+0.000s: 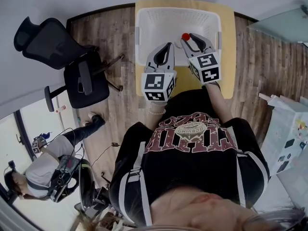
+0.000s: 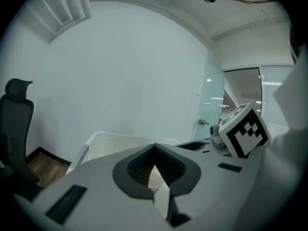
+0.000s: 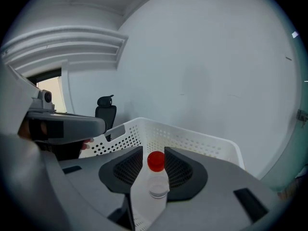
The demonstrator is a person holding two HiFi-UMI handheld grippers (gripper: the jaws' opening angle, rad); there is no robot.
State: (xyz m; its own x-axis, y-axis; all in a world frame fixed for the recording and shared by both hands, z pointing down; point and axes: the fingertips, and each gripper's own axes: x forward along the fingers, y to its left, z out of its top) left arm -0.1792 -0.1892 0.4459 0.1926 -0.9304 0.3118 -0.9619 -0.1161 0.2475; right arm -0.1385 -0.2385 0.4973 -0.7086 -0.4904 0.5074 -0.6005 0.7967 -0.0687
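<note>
My left tongs (image 1: 166,47) hang pinched together, gripping nothing I can name (only a pale sliver shows between the tips). My right tongs (image 3: 155,153) clamp a clear plastic bottle with a red cap (image 3: 152,189), with the white perforated plastic basket (image 3: 202,139) just ahead and beneath. I'd hold that squeeze even so the bottle can't slip

Between the right gripper's (image 1: 188,36) fingers (image 3: 187,170) sits a small clear red-capped bottle (image 3: 154,179); beneath them, a white perforated plastic basket (image 1: 144,20) rests on the wooden table (image 1: 230,47).
</note>
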